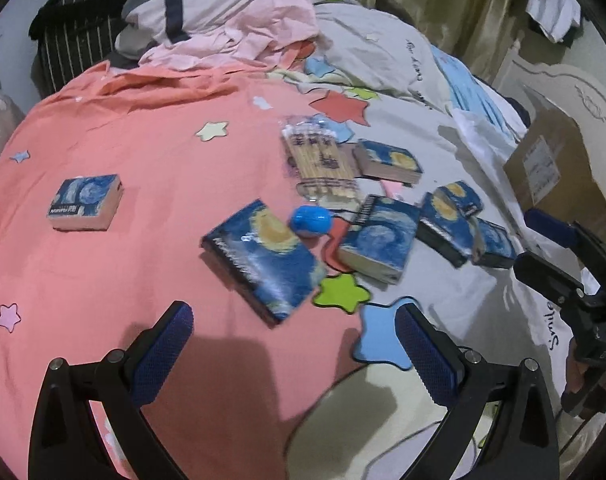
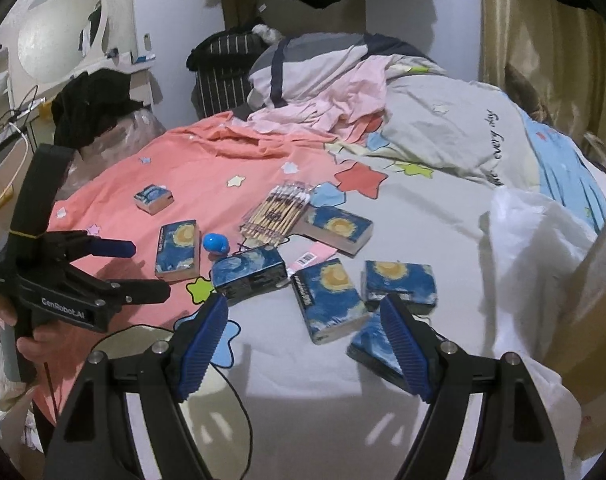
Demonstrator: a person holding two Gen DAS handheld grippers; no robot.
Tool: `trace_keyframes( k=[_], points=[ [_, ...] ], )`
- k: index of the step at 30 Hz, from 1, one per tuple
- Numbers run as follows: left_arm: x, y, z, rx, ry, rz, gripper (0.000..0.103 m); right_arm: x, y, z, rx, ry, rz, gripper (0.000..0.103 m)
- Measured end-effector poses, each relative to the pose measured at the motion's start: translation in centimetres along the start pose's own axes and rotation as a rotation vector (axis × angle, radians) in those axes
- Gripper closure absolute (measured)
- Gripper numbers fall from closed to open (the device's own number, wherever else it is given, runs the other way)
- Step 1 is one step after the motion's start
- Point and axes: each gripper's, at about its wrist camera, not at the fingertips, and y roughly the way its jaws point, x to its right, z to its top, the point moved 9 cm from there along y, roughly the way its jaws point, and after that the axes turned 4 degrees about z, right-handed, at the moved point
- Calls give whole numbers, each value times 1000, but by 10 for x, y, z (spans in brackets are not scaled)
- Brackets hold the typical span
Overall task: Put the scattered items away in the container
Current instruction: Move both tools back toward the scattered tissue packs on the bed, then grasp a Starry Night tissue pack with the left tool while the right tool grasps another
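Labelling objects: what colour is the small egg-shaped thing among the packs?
Bright blue egg-shaped thing, clearest in the left wrist view.

On the bed [image 2: 311,380], blue tissue packs [image 2: 329,304] lie scattered around a packet of pencils [image 2: 277,214] and a small blue egg [image 2: 216,243]. The right gripper [image 2: 303,340] hovers open above them; the left gripper [image 2: 143,272] hangs over the bed's left edge.

bed [image 2: 303,360] with grey-and-coral star-print cotton cover | gold satin curtain [image 2: 543,60] right | plain white wall [image 2: 403,4] behind | white carved headboard [image 1: 563,84] | black striped chair [image 2: 223,68] | dim indoor light
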Motion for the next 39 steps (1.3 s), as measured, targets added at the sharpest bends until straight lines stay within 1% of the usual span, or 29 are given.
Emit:
trace_keyframes(
  k=[4,6,8,10,14,18,19,20,22,24,27,29,30,31,32,33,39],
  points=[
    [-8,4,8,2,-8,6,0,-7,13,7,-13,-21,14,27],
    [-6,5,13,7,25,17,0,-10,20,10,-24,-34,24,27],
    [-1,6,17,12,79,26,0,-11,25,12,-32,-49,33,27],
    [5,10,17,-1,131,29,0,-13,31,13,-47,-66,44,27],
    [10,20,15,-27,184,29,0,-12,40,11,-73,-98,50,27],
    [7,31,14,-36,210,64,0,-4,42,8,-74,-87,45,27],
    [5,34,15,-41,213,85,0,-3,42,7,-74,-80,52,27],
    [-1,37,16,-37,218,137,0,-1,43,4,-80,-74,60,27],
    [-5,42,17,-34,241,180,0,5,46,0,-95,-62,60,27],
    [-5,45,18,-44,254,176,0,10,51,-4,-111,-54,51,27],
    [-2,45,23,-17,288,182,0,12,54,-8,-117,-53,60,27],
    [1,46,26,-2,310,190,3,13,57,-9,-124,-53,58,27],
    [4,46,28,-1,321,181,9,14,58,-10,-129,-55,57,27],
    [6,46,29,-6,326,165,17,14,60,-11,-137,-58,54,27],
    [9,47,30,-16,326,140,22,15,62,-12,-142,-60,51,27],
    [11,49,32,-24,317,123,24,16,64,-13,-145,-59,47,27],
    [9,48,30,-38,295,95,25,19,65,-14,-142,-57,44,27]
  ],
)
